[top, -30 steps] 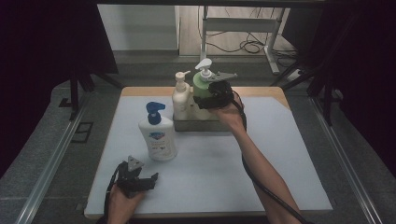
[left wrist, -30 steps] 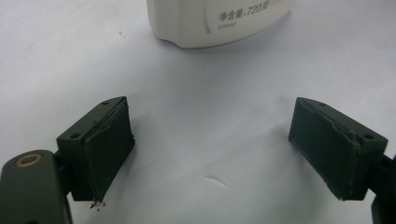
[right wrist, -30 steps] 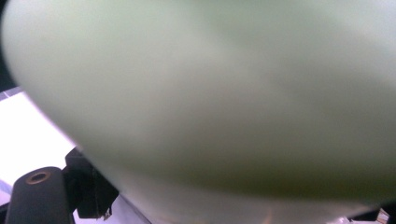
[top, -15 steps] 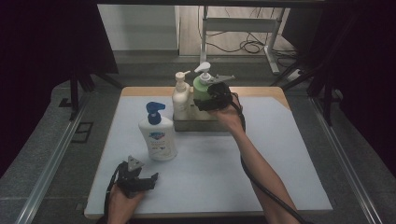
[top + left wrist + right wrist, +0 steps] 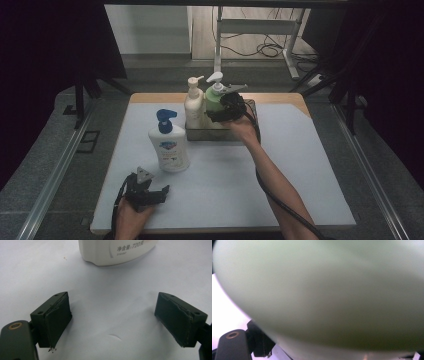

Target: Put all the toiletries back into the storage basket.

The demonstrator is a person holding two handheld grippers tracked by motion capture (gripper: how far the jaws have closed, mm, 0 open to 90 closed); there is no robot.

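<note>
A pale green pump bottle [image 5: 213, 99] stands upright in the metal tray [image 5: 215, 135] at the table's far side, beside a cream pump bottle [image 5: 193, 106]. My right gripper [image 5: 216, 112] is shut on the green bottle's body from the right. In the right gripper view the green bottle [image 5: 332, 290] is pressed close to the camera, and one black finger [image 5: 260, 345] shows at the lower left. My left gripper [image 5: 160, 193] rests open near the table's front left. In the left gripper view its jaws [image 5: 112, 320] stand wide apart with nothing between them. A white bottle with a blue pump [image 5: 170, 147] stands just beyond it.
A white mat [image 5: 300, 170] covers the table. The base of the white bottle [image 5: 117, 250] stands a short way ahead of my left jaws. The right forearm and the right gripper's black cable [image 5: 280, 200] cross the mat on the right. Dark curtains and metal rails flank the table.
My right gripper has sunk a little with the green bottle, bringing it lower into the tray. The left gripper and the white bottle have not moved.
</note>
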